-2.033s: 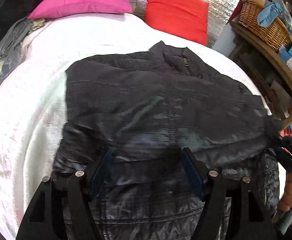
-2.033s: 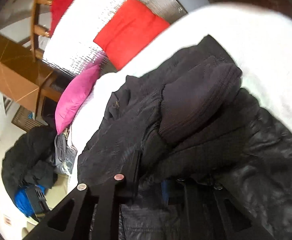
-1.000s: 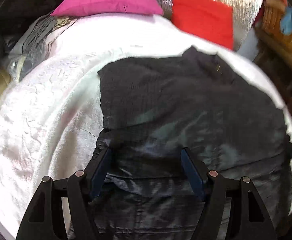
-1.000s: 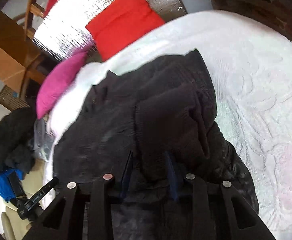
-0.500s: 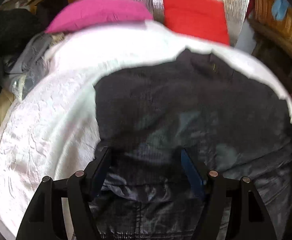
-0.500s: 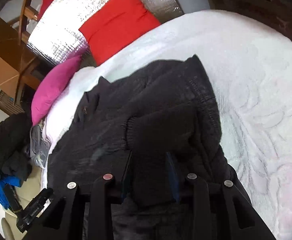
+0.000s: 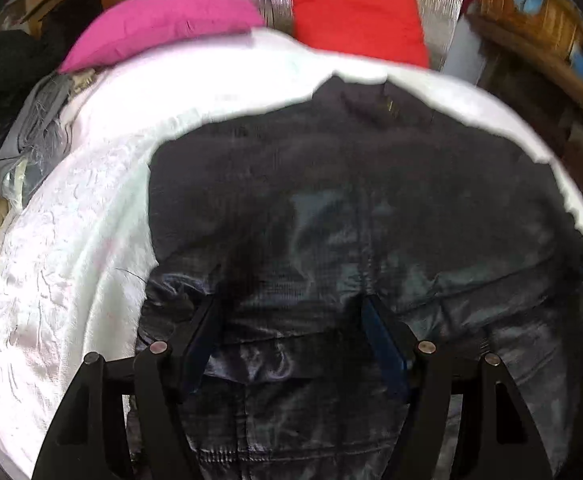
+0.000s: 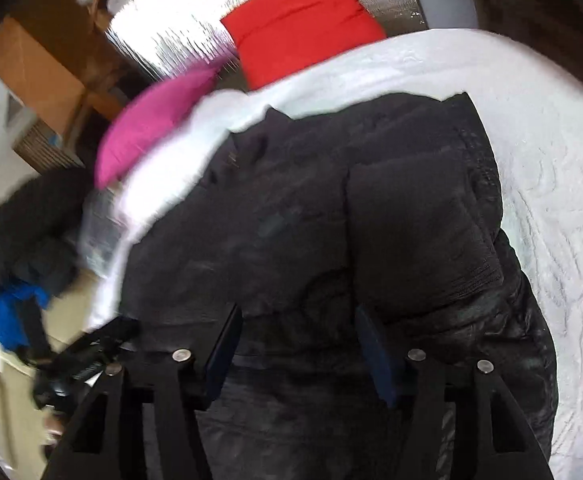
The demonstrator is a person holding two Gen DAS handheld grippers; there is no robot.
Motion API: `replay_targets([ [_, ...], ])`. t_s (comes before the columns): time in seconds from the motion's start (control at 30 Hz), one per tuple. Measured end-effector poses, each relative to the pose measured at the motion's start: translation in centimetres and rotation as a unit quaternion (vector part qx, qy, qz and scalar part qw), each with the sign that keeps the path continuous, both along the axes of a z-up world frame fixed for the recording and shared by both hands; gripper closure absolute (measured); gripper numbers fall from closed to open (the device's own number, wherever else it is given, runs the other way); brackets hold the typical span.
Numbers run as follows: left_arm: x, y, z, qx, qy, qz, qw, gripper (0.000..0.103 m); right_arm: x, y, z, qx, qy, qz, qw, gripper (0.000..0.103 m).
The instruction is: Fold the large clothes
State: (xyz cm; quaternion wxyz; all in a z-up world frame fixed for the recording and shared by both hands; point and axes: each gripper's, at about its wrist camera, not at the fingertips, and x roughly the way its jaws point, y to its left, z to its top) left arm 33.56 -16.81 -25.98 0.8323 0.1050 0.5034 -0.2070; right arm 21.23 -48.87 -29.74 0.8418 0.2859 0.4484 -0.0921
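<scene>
White bedspread [image 7: 63,280] carries the dark jacket [image 7: 331,208] — hem cut off below, blurred — left gripper [image 7: 291,312] fingers spread, pressing nothing; right gripper [image 8: 297,320] opening, sleeve released.

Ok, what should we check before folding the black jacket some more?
1. Jacket lying on the white blanket: ok.
2. Sleeve folded onto the jacket's body: ok.
3. Right gripper letting go: ok, its jaws are opening and the pads stand apart above the fabric.
4. Left gripper free: ok, open, nothing pinched.
5. Pink pillow and red pillow clear of the jacket: ok.
6. Bottom hem lying flat: cannot tell, the grippers hide it.
</scene>
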Motion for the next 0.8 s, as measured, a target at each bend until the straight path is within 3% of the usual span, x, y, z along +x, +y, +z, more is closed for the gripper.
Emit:
replay_targets([
  [0.13, -0.5, 0.0, 0.5, -0.004, -0.007, -0.001, 1.0000, 0.030, -0.2, -0.2, -0.4, 0.001, 0.010, 0.001, 1.000, 0.042],
  [0.37, -3.7, 3.0, 2.2, -0.027, -0.022, -0.007, 0.9994, 0.030, -4.7, -0.4, 2.4, 0.024, -0.042, 0.013, 0.999, 0.042],
  [0.6, -8.1, 7.8, 4.9, -0.055, -0.068, 0.000, 0.9961, 0.026, -14.5, 0.1, 3.9, 0.012, -0.083, -0.015, 0.996, 0.041],
  [0.8, -13.2, 13.8, 4.9, -0.075, -0.072, 0.052, 0.9932, 0.025, -21.8, 1.3, 3.1, 0.002, -0.053, -0.034, 0.998, 0.041],
])
